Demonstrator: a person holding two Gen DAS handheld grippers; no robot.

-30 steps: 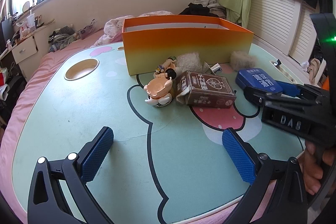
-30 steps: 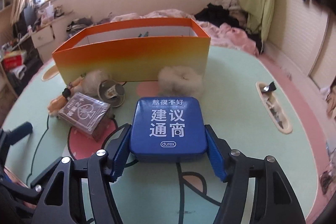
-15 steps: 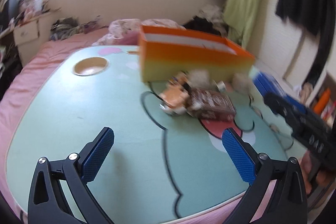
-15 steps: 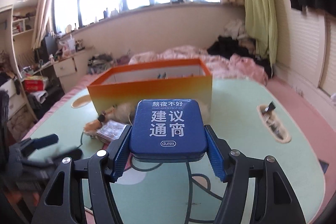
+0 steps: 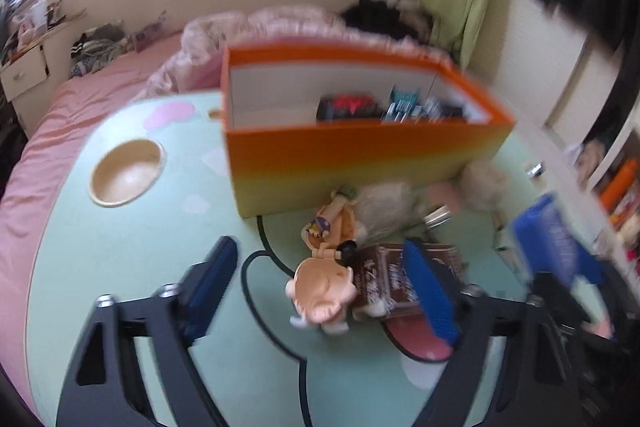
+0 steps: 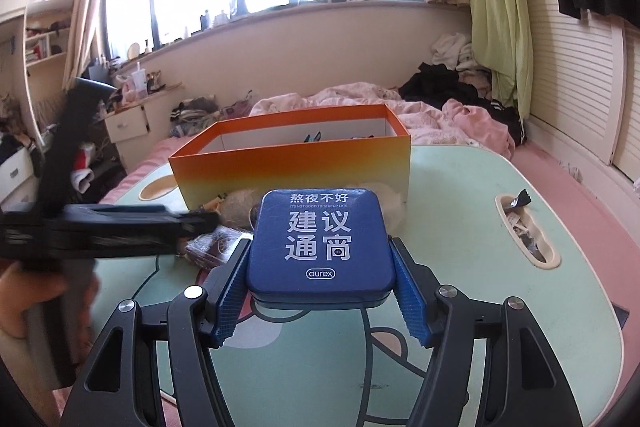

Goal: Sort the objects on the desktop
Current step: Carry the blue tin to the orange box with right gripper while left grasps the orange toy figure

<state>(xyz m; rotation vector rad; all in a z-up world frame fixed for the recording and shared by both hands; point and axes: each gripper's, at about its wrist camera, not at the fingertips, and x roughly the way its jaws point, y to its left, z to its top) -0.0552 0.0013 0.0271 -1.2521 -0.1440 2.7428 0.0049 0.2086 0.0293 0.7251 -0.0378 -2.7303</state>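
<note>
My right gripper (image 6: 320,301) is shut on a blue square tin (image 6: 318,245) and holds it above the table, in front of the orange box (image 6: 296,169). The tin also shows at the right of the left wrist view (image 5: 554,239), blurred. My left gripper (image 5: 324,287) is open and empty, raised over a peach toy figure (image 5: 322,293) and a brown card pack (image 5: 394,279). The orange box (image 5: 360,167) holds several dark and blue items. Two fluffy balls (image 5: 386,203) and a small metal piece (image 5: 438,217) lie against the box.
The mint-green table (image 5: 132,267) has a round cup recess (image 5: 126,177) at the left and an oblong recess (image 6: 526,235) with bits at the right. A pink bed with clothes (image 6: 452,115) lies behind the table.
My left gripper has risen and moved forward over the toy and card pack, so the box's inside shows. My right gripper has lifted the blue tin higher off the table.
</note>
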